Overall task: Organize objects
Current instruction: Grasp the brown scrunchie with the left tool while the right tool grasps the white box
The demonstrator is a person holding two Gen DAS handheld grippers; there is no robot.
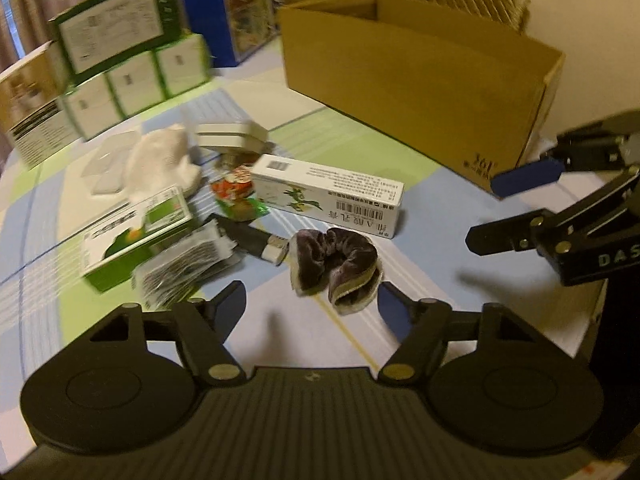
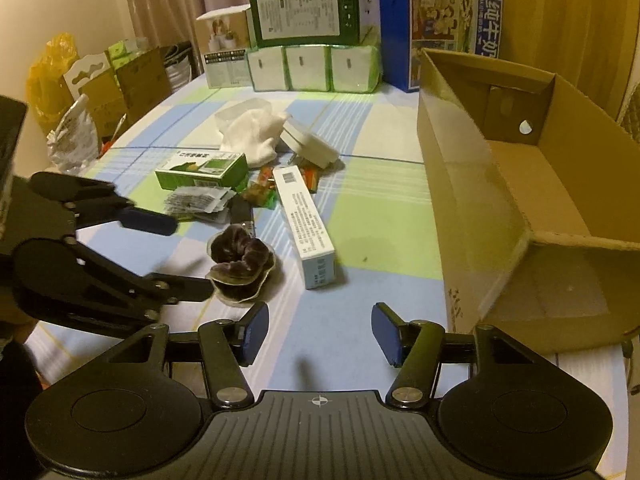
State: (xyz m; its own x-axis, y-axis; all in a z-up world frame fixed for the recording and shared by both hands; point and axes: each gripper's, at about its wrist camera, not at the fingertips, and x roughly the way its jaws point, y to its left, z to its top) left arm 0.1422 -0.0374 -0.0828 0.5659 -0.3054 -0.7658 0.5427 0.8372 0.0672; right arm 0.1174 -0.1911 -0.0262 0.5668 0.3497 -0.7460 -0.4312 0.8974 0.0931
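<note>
My left tongs (image 1: 312,304) stand open and empty, hovering low over the tabletop (image 1: 432,248) with the dark purple velvet scrunchie (image 1: 334,268) lying just ahead, between the tips and nearer the right one. In the right wrist view the left tongs (image 2: 192,256) flank that scrunchie (image 2: 240,260); whether the lower finger touches it I cannot tell.

My right tongs (image 2: 316,334) are likewise open and hold nothing, over bare checked cloth, with the open cardboard box (image 2: 472,184) just to their right. The part of its floor that I can see is bare.

Loose items sit in a cluster mid-tabletop:
- a long white carton (image 2: 306,220) with a barcode, flat, just beside the scrunchie;
- a green-and-white box (image 2: 200,170) farther left;
- a pile of small foil sachets (image 2: 198,202) touching that box;
- a dark stick with a metal end (image 1: 256,242), between sachets and scrunchie;
- crumpled white cloth (image 2: 252,136) behind, against a white charger plug (image 2: 308,146);
- colourful snack wrappers (image 2: 262,192) near the carton's far end.

At the far edge stand stacked green tissue packs (image 2: 312,64) and a blue milk carton case (image 2: 436,32).
</note>
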